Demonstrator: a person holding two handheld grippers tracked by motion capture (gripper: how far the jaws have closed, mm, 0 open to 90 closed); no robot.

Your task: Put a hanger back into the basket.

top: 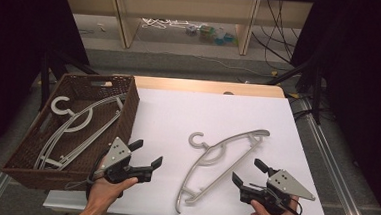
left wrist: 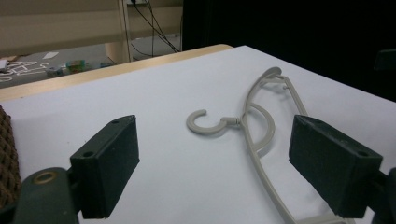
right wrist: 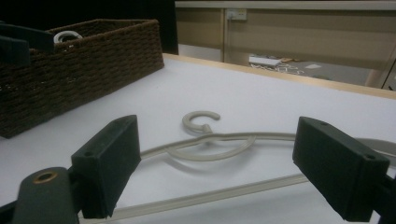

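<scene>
Item: grey hanger (top: 220,162), lying flat on the white desk (top: 168,116), diagonal, hook toward 10 o'clock. Wicker basket (top: 128,108) at 9 o'clock already holds another hanger (top: 74,125). Left gripper (top: 148,157): jaws wide apart, empty, just left of the hanger. Right gripper (top: 247,173): jaws wide apart, empty, at its lower right. Handling: probably best to close on the thin bar squarely, lift level, clear the basket rim.

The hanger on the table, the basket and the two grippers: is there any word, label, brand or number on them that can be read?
None can be read.
Hanger on the table: plain grey, no print.
Brown woven basket: no label.
Left gripper and right gripper: grey plates and black fingers show only screw holes, no writing.
</scene>
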